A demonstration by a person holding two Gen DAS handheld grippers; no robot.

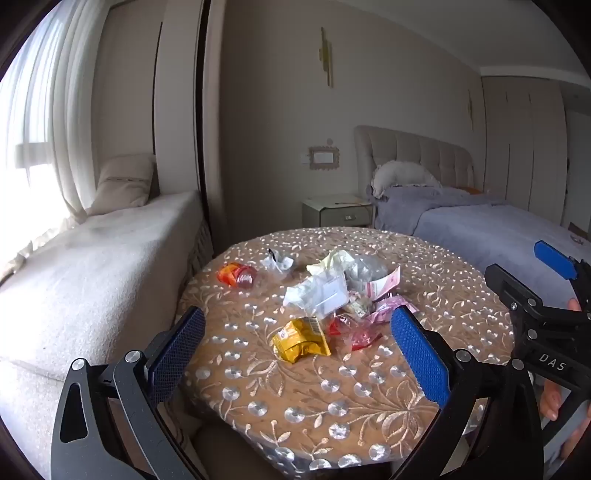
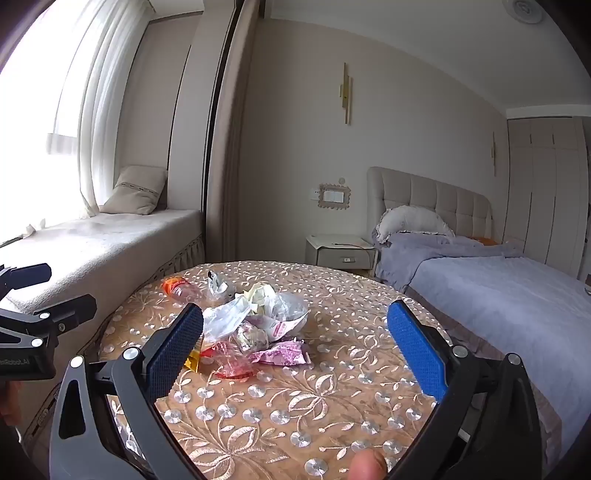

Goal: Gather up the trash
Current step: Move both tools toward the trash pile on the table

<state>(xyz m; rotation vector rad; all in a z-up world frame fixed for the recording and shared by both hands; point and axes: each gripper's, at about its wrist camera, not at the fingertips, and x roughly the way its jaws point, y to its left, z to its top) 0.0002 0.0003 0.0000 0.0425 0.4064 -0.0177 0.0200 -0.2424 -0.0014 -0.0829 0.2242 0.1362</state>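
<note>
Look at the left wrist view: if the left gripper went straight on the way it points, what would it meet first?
Most likely the yellow snack packet, lying nearest between the open left gripper fingers on the table; the clear red wrapper lies just beside it. Depth is uncertain.

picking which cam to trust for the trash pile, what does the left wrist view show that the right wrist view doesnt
Only the left wrist view: the yellow wrapper in full, since in the right wrist view a finger hides most of it.

Only the right wrist view: a round ceiling fixture.

Both: the patterned table, the orange bottle, the clear plastic bags, the pink wrapper, and each hand-held gripper open, left and right.
</note>
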